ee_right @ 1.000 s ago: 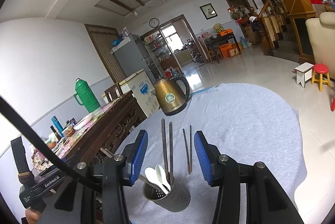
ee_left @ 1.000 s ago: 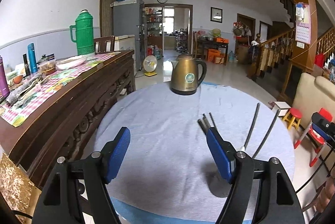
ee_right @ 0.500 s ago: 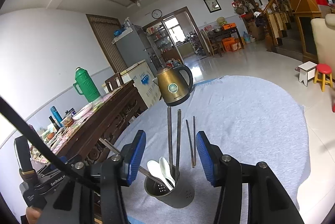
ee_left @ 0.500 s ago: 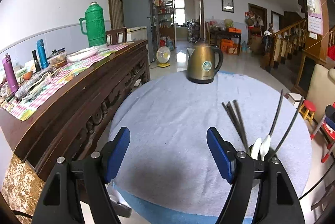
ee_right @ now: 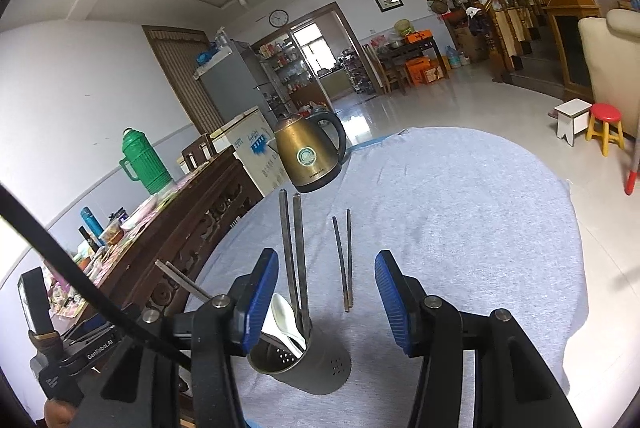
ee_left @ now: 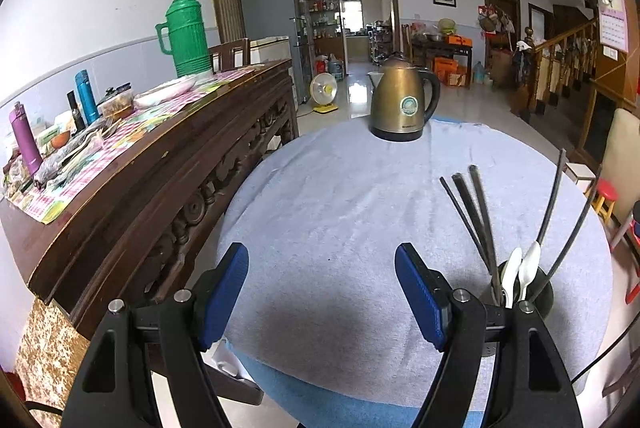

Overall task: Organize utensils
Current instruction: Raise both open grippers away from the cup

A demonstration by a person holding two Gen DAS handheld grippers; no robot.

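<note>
Right wrist view: the right gripper [ee_right: 326,298] hangs over the grey tablecloth [ee_right: 460,211] with its jaws apart and gripping nothing. The metal holder [ee_right: 308,364] with chopsticks [ee_right: 294,252] and white spoons [ee_right: 282,312] stands just below, by its left finger. A loose chopstick pair [ee_right: 345,260] lies beyond, before the kettle [ee_right: 310,157]. The left gripper [ee_left: 322,290] is wide open and empty, left of the holder.
</note>
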